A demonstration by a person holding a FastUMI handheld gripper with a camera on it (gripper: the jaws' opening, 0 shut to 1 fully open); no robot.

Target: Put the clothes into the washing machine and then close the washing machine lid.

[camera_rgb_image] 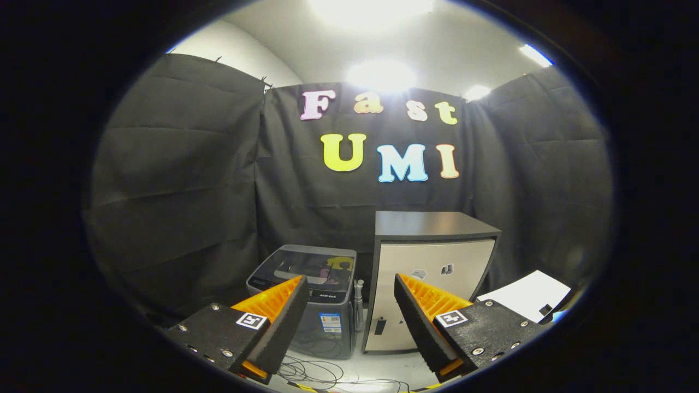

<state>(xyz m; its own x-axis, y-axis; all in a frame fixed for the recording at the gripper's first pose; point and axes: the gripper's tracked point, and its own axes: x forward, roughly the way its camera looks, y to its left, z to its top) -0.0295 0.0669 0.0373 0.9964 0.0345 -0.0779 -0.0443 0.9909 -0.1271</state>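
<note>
A small grey top-loading washing machine (311, 305) stands on the floor against the black cloth wall, beyond my left finger. Its dark see-through lid (306, 267) lies flat and shut on top, with something pale and pinkish dimly seen under it. My gripper (349, 286) is open, its two orange-and-black fingers spread wide with nothing between them. It is held well back from the machine and above floor level. I cannot pick out any clothes outside the machine.
A white cabinet with a dark top (431, 273) stands just right of the washing machine. A white flat panel (527, 295) lies at the far right. Loose cables (317, 374) lie on the pale floor in front of the machine.
</note>
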